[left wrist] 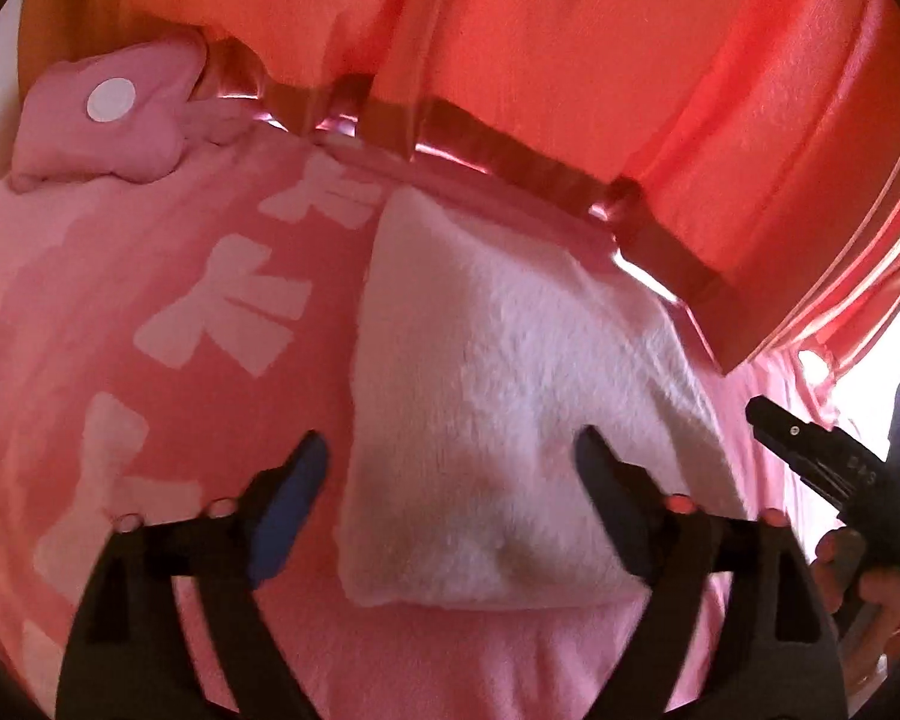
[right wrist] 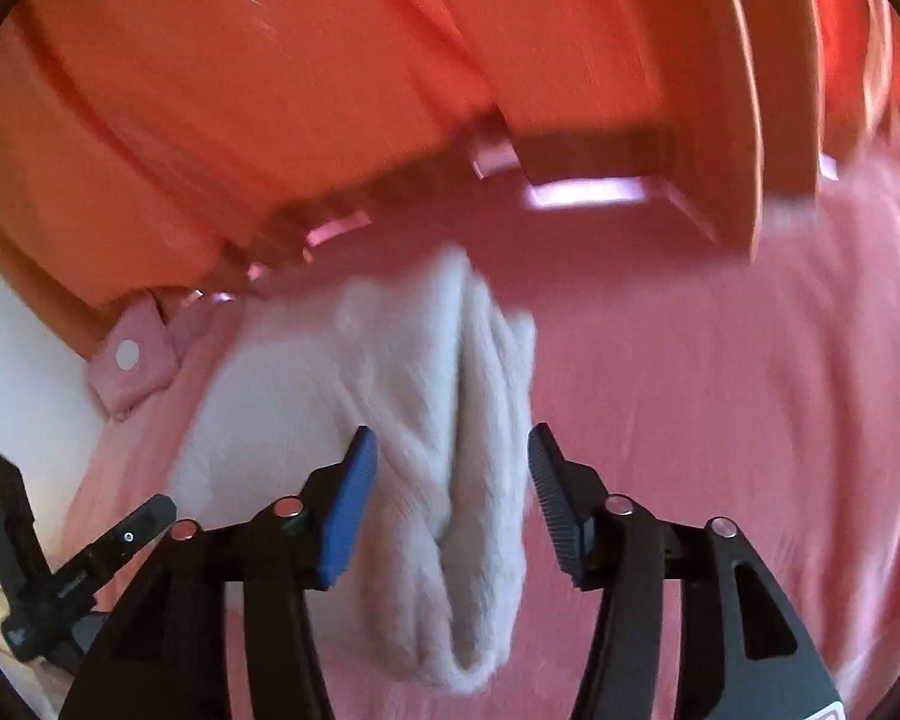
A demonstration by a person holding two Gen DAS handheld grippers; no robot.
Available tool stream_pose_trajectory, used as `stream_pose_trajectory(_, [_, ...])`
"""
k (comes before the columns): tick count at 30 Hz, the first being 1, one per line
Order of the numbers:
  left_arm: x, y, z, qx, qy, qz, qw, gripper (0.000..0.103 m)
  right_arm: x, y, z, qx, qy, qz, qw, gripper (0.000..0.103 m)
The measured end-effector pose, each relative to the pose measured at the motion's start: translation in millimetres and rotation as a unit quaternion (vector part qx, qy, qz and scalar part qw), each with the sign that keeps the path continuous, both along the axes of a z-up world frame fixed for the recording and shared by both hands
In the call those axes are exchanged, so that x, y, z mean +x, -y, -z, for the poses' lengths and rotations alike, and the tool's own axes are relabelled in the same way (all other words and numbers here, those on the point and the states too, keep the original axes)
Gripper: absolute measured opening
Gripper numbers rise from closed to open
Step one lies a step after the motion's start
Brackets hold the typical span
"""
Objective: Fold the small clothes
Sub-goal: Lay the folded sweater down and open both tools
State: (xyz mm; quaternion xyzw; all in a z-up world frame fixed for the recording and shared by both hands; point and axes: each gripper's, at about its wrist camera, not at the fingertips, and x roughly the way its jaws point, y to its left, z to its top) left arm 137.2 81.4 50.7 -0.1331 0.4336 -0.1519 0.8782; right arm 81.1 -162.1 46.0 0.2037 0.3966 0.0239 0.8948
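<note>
On the pink blanket [left wrist: 150, 228] | folded white fleece garment [left wrist: 510, 372] lies flat, apparently awaiting another fold | left gripper [left wrist: 450, 468] and right gripper [right wrist: 453, 468] hover, jaws open, empty.

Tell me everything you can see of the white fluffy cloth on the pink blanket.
The white cloth is small, plush and fuzzy, like fleece. It lies folded on the pink blanket, near the orange headboard. The right wrist view shows it bunched into lengthwise folds with a deep crease down the middle. Both tools, left and right, are open around it, neither gripping it.
</note>
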Motion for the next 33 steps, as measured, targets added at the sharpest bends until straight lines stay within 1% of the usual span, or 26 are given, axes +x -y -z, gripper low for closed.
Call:
stream_pose_trajectory(1, [6.3, -0.5, 3.5, -0.006, -0.006, -0.004, 1.0, 0.086, 9.2, 0.4, 4.8, 0.003, -0.003, -0.003, 1.0, 0.071])
stream_pose_trajectory(2, [14.5, -0.2, 6.8, -0.016, -0.013, -0.007, 0.9998, 0.088, 21.4, -0.6, 16.7, 0.006, -0.019, -0.007, 1.0, 0.071])
stream_pose_trajectory(4, [30.9, -2.3, 29.4, -0.036, -0.057, -0.014, 0.9976, 0.09, 40.2, -3.1, 43.9, 0.015, -0.068, 0.001, 0.998, 0.072])
stream_pose_trajectory(5, [33.9, -4.0, 39.6, -0.04, -0.076, -0.023, 0.996, 0.09, 46.3, 0.5, 59.4, 0.04, -0.096, 0.006, 0.995, 0.073])
stream_pose_trajectory(7, [38.0, -8.8, 61.3, -0.091, -0.117, -0.031, 0.9884, 0.091, 56.4, 7.0, 80.5, 0.122, -0.106, 0.003, 0.987, 0.074])
stream_pose_trajectory(8, [37.5, -9.4, 62.0, -0.101, -0.119, -0.034, 0.9872, 0.088, 60.3, 7.9, 84.1, 0.148, -0.107, -0.008, 0.983, 0.057])
stream_pose_trajectory(9, [36.9, -7.4, 57.2, -0.103, -0.109, -0.023, 0.9884, 0.07, 64.9, 5.8, 83.3, 0.169, -0.099, -0.027, 0.98, 0.043])
stream_pose_trajectory(10, [35.7, -4.1, 51.2, -0.1, -0.096, -0.008, 0.9903, 0.068, 67.9, 3.0, 70.8, 0.148, -0.083, -0.027, 0.985, 0.036])
stream_pose_trajectory(11, [32.3, -1.8, 43.7, -0.089, -0.078, -0.006, 0.993, 0.062, 66.8, -2.2, 57.5, 0.12, -0.066, -0.035, 0.99, 0.034])
stream_pose_trajectory(13, [25.1, 2.1, 26.8, -0.073, -0.028, 0.003, 0.9969, 0.059, 59.4, -16.3, 20.3, 0.071, -0.002, -0.055, 0.996, 0.032])
stream_pose_trajectory(14, [22.3, 2.7, 19.4, -0.07, -0.008, 0.005, 0.9975, 0.059, 55.1, -20.5, 8.8, 0.056, 0.017, -0.06, 0.996, 0.032])
stream_pose_trajectory(16, [23.6, 0.0, 17.3, -0.078, 0.0, 0.009, 0.9969, 0.059, 50.1, -23.3, -1.4, 0.028, 0.047, -0.062, 0.997, 0.032])
stream_pose_trajectory(17, [26.4, -0.4, 20.7, -0.078, -0.005, 0.01, 0.9969, 0.059, 56.0, -21.5, 7.6, 0.011, 0.035, -0.058, 0.998, 0.033])
stream_pose_trajectory(19, [32.4, 1.3, 38.0, -0.04, -0.028, 0.013, 0.9987, 0.062, 70.1, -14.4, 44.8, 0.013, -0.037, -0.053, 0.998, 0.038])
stream_pose_trajectory(20, [33.5, 3.5, 46.1, -0.022, -0.038, 0.015, 0.9989, 0.072, 77.8, -6.9, 70.5, 0.038, -0.088, -0.044, 0.994, 0.045])
stream_pose_trajectory(21, [30.4, 3.8, 48.0, -0.023, -0.038, 0.013, 0.9989, 0.072, 74.8, 4.8, 75.5, 0.079, -0.082, -0.024, 0.993, 0.048])
stream_pose_trajectory(22, [26.2, 4.6, 43.9, -0.022, -0.037, 0.007, 0.999, 0.072, 74.1, 14.1, 73.0, 0.112, -0.093, -0.015, 0.989, 0.047])
stream_pose_trajectory(23, [19.2, 5.2, 34.9, -0.017, -0.03, 0.008, 0.9994, 0.071, 68.7, 20.8, 56.9, 0.114, -0.092, -0.001, 0.989, 0.042])
stream_pose_trajectory(25, [5.3, 5.2, 19.4, -0.005, -0.006, 0.011, 0.9999, 0.071, 46.8, 22.2, 20.4, 0.058, -0.043, 0.02, 0.997, 0.041])
stream_pose_trajectory(26, [-2.2, 4.9, 13.2, 0.005, 0.008, 0.011, 0.9999, 0.075, 29.1, 17.0, 0.9, 0.018, -0.017, 0.015, 1.0, 0.041])
stream_pose_trajectory(27, [-12.1, 4.5, 9.3, 0.026, 0.019, 0.007, 0.9995, 0.078, 21.5, 13.4, -2.6, 0.005, -0.013, 0.005, 1.0, 0.041])
stream_pose_trajectory(28, [-16.9, 5.4, 9.4, 0.05, 0.019, 0.003, 0.9986, 0.078, 12.9, 8.7, -3.1, -0.006, -0.016, -0.007, 1.0, 0.041])
stream_pose_trajectory(29, [-18.8, 7.2, 12.9, 0.078, 0.015, 0.0, 0.9968, 0.078, 10.0, 2.6, 3.4, -0.018, -0.032, -0.019, 0.999, 0.041])
stream_pose_trajectory(30, [-18.2, 10.8, 21.2, 0.113, 0.001, -0.003, 0.9936, 0.08, 12.4, -7.1, 18.7, -0.037, -0.064, -0.032, 0.997, 0.041])
stream_pose_trajectory(32, [-18.1, 14.7, 30.8, 0.132, -0.009, -0.003, 0.9912, 0.08, 22.8, -22.3, 53.9, -0.09, -0.134, -0.049, 0.986, 0.041])
stream_pose_trajectory(33, [-19.1, 17.2, 34.2, 0.136, -0.013, -0.005, 0.9906, 0.08, 23.1, -20.7, 58.8, -0.09, -0.126, -0.042, 0.987, 0.043])
